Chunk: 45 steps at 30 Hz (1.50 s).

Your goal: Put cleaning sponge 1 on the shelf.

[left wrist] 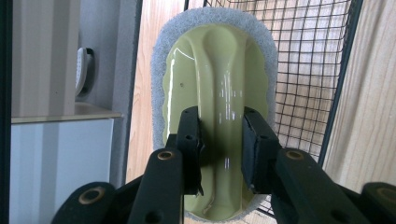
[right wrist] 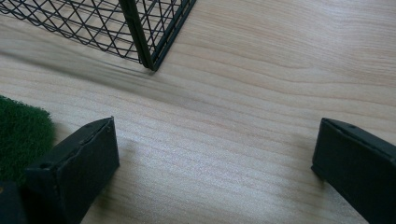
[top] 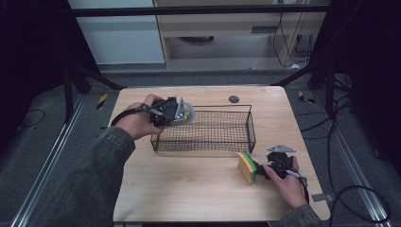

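Note:
A pale green scrubber (top: 187, 113) with a white fleece pad hangs over the left end of the black wire basket (top: 250, 125). My left gripper (top: 176, 112) is shut on it. In the left gripper view the jaws pinch the raised ridge down the middle of the scrubber (left wrist: 215, 70), with the left gripper (left wrist: 223, 149) near its lower end. A yellow sponge with a green scouring side (top: 246, 166) stands on the table in front of the basket. My right gripper (top: 260, 169) is open just right of it. In the right gripper view the right gripper (right wrist: 217, 140) spans bare wood, and the sponge's green side (right wrist: 21, 130) lies outside the left jaw.
The wooden table (top: 189, 194) has free room in front of the basket. A small dark round spot (top: 233, 99) sits near the far edge. The basket's near corner (right wrist: 140, 28) is close ahead of the right gripper. Cables trail on the floor at the right.

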Each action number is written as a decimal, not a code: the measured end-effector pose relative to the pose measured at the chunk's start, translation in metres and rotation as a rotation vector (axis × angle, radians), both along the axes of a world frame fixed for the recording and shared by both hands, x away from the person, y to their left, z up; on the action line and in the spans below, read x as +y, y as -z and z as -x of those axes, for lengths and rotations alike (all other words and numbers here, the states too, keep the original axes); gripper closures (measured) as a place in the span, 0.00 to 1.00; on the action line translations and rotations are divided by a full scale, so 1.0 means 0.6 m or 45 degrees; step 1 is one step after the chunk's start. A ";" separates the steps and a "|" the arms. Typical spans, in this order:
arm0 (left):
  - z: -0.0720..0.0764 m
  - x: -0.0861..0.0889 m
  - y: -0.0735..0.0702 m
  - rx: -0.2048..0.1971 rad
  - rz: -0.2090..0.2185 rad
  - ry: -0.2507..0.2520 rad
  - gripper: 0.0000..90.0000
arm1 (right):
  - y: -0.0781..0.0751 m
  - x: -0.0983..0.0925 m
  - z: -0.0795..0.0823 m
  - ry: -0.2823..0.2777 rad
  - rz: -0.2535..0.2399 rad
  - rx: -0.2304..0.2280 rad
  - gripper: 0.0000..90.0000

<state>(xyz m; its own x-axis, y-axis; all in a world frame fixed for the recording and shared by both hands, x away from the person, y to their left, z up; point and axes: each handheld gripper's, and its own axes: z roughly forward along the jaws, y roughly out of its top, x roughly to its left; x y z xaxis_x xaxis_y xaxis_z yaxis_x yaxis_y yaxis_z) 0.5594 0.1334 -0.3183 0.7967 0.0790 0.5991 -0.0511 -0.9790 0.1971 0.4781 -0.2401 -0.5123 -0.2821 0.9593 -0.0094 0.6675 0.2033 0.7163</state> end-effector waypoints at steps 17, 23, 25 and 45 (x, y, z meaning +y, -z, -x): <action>-0.004 0.006 0.027 0.021 -0.019 -0.010 0.79 | 0.000 0.001 -0.001 0.002 -0.003 0.002 0.01; -0.010 0.005 0.043 0.053 -0.020 -0.009 0.79 | 0.000 0.001 0.000 0.002 -0.003 0.002 0.01; -0.012 0.004 0.049 0.066 -0.021 -0.003 0.79 | 0.000 0.001 0.000 0.002 -0.004 0.002 0.01; -0.029 0.019 0.073 0.133 -0.009 -0.021 0.79 | 0.000 0.001 -0.001 0.001 -0.005 0.001 0.01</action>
